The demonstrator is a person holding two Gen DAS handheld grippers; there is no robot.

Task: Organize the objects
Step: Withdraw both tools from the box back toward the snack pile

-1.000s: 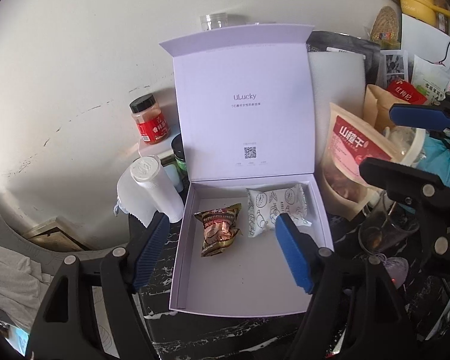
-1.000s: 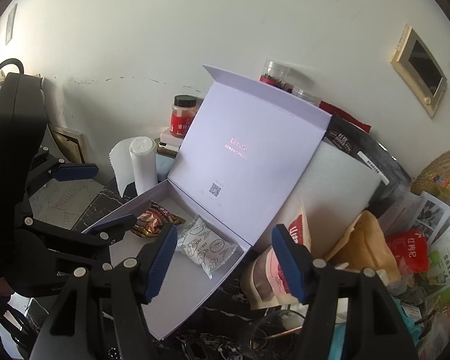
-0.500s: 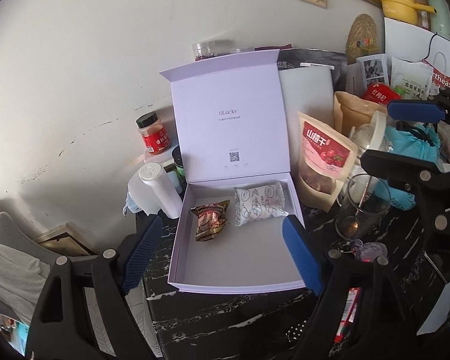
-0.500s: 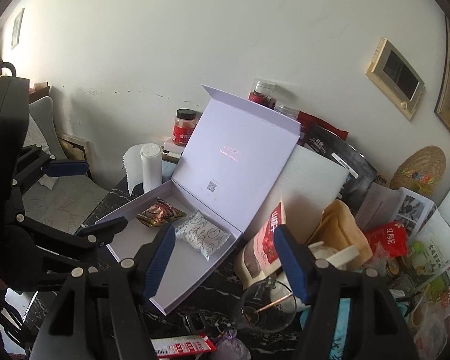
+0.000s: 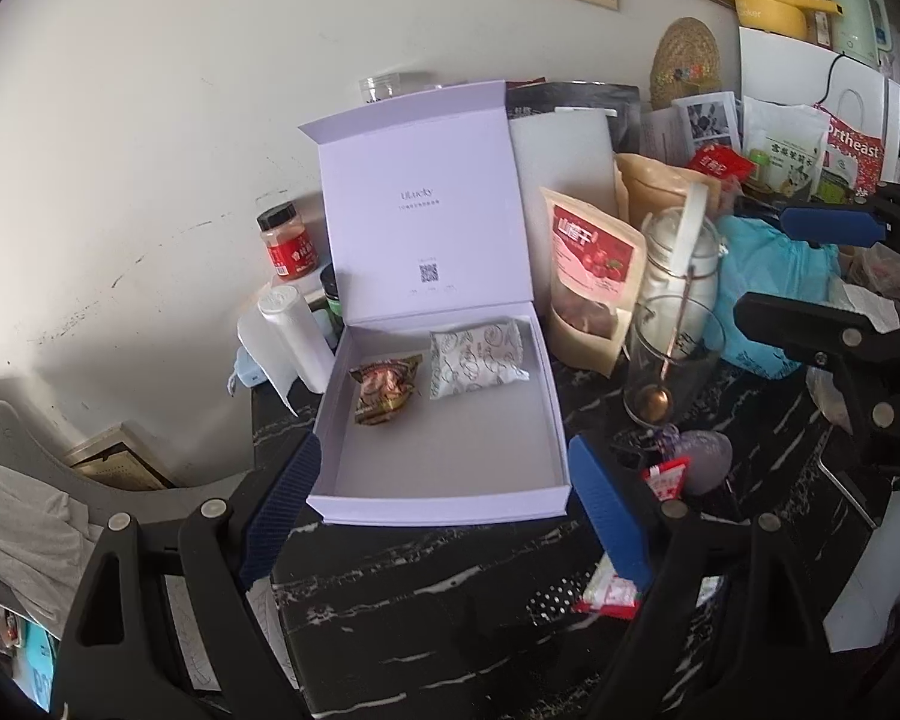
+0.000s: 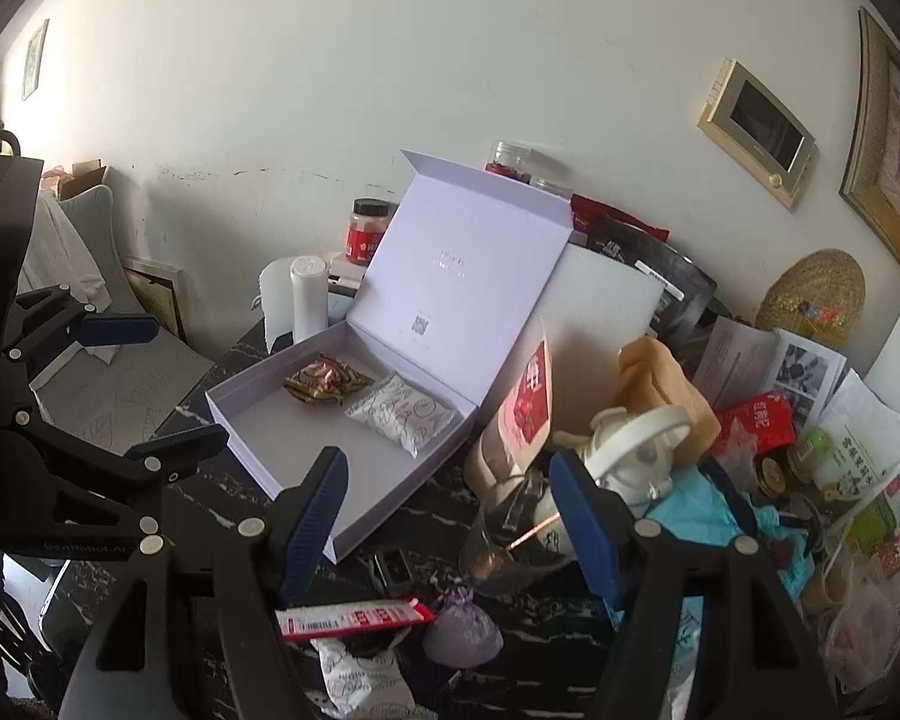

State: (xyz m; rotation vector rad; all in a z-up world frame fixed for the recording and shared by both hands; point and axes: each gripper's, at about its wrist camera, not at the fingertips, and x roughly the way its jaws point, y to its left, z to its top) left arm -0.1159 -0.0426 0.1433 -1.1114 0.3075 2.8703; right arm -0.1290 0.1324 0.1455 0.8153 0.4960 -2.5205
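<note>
An open lavender box (image 5: 444, 501) stands on the black marble table, lid upright against the wall. Inside lie a brown snack packet (image 5: 384, 390) and a white patterned packet (image 5: 474, 360). My left gripper (image 5: 444, 510) hovers open before the box's front wall with nothing between its pads. In the right wrist view the box (image 6: 240, 414) sits to the left, and my right gripper (image 6: 450, 519) is open above a red sachet strip (image 6: 354, 618), a purple pouch (image 6: 462, 630) and another white patterned packet (image 6: 360, 678). The left gripper (image 6: 150, 384) shows at the far left.
A glass with a spoon (image 5: 672, 360) stands right of the box, with a red-labelled bag (image 5: 588, 276) and a white jar (image 5: 684, 258) behind it. A white bottle (image 5: 294, 336) and a red jar (image 5: 288, 240) stand left. Bags and papers crowd the right.
Both grippers have drawn back from the box, which now looks smaller. More of the table's front shows, with the sachets and pouch. The left jaws stand wider apart.
</note>
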